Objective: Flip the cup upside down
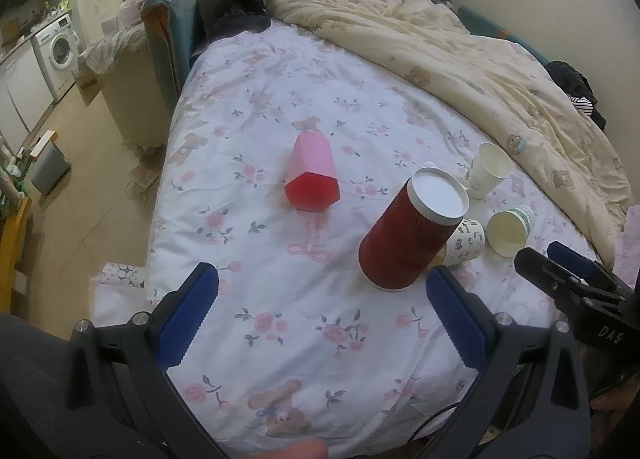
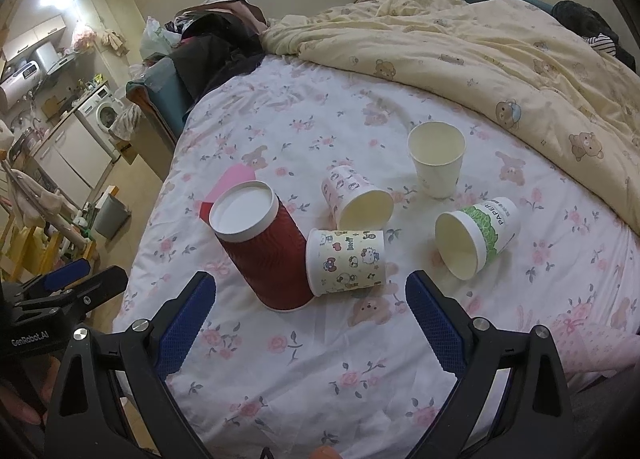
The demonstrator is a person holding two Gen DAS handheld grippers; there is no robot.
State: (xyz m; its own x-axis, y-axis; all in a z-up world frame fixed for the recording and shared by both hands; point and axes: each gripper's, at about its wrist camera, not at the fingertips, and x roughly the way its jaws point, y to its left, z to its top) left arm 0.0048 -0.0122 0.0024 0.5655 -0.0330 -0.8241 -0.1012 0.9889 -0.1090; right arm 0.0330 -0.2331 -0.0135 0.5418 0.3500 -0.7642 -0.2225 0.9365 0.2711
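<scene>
Red ribbed cup (image 2: 266,247) stands upside down on the bed (image 2: 320,359), white base up, touching a cartoon-print cup (image 2: 346,261) lying on its side. Second cartoon cup (image 2: 356,199) also on its side just behind. Green-band cup (image 2: 476,237) on its side reads "PAPER". Plain white cup (image 2: 436,159) upright, txt on it too small to read. Pink hexagonal box (image 1: 312,175) lies apart. Left gripper (image 1: 322,287) & right gripper (image 2: 306,295) both wide open, holding nothing, above the sheet. Gripper bodies read "DAS" and "GenRobot.AI".
</scene>
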